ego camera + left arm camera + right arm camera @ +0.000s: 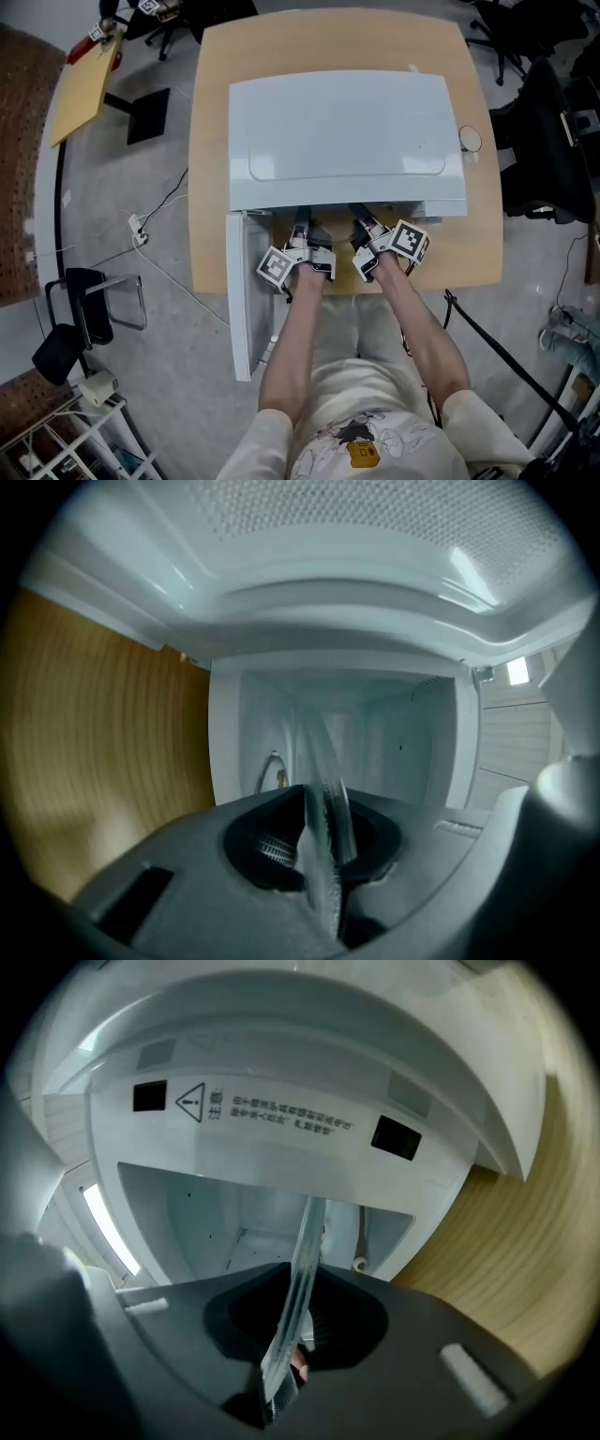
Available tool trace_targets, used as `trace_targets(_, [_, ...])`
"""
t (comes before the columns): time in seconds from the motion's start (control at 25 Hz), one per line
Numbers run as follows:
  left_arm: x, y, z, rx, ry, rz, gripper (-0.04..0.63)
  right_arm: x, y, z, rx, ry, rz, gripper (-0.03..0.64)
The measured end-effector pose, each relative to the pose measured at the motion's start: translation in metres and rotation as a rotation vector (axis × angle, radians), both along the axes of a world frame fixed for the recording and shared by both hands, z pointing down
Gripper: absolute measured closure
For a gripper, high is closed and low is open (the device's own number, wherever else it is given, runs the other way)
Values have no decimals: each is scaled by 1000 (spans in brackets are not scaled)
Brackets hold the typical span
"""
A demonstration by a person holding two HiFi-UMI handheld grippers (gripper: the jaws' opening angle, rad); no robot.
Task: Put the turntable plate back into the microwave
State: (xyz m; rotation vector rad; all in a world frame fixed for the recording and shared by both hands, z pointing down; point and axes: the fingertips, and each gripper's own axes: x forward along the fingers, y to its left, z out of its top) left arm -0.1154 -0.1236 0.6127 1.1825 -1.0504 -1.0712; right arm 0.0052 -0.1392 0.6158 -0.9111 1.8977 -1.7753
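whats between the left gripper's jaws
The plate, seen edge-on, pinched in the left gripper. Beyond it lies the open microwave. The left gripper view shows this.

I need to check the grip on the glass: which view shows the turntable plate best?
The left gripper view: the turntable plate stands edge-on between the jaws, its curved rim reaching into the microwave. The right gripper view shows only a thin edge; the head view hides it.

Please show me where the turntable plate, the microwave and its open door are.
turntable plate (pixel 324 799): left gripper view, its glass edge.
microwave (pixel 347 131): head view, its top.
door (pixel 240 295): head view, its upper edge.
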Motion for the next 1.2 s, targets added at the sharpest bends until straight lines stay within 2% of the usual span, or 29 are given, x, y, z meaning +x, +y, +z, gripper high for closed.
trace_targets(0.2, [-2,-8,21,-89,-42,14,563,2,-9,16,-75,20,33,557])
trace_targets(0.44, [-3,-15,20,-114,-74,43,563,-1,-8,23,-115,14,47,555])
trace_targets(0.52, [-4,-18,18,-113,-69,41,558,-6,-2,21,-105,6,12,486])
trace_targets(0.64, [-5,-21,19,-117,-48,32,558,-18,14,15,-103,-35,-35,453])
trace_targets(0.72, [-5,-22,19,-121,-41,25,560,-27,23,12,-109,-72,-48,453])
trace_targets(0.8, [-4,-23,21,-129,-46,23,560,-31,28,12,-119,-90,-38,546])
trace_targets(0.92, [-5,-26,21,-131,-63,33,561,-32,24,11,-123,-122,4,558])
trace_targets(1.04, [-4,-26,26,-147,-47,57,559,-28,16,12,-140,-140,45,571])
trace_targets(1.12, [-1,-21,29,-155,-44,78,526,-25,11,14,-156,-129,51,577])
trace_targets(1.2, [-2,-14,29,-153,-51,78,526,-27,7,14,-156,-107,36,578])
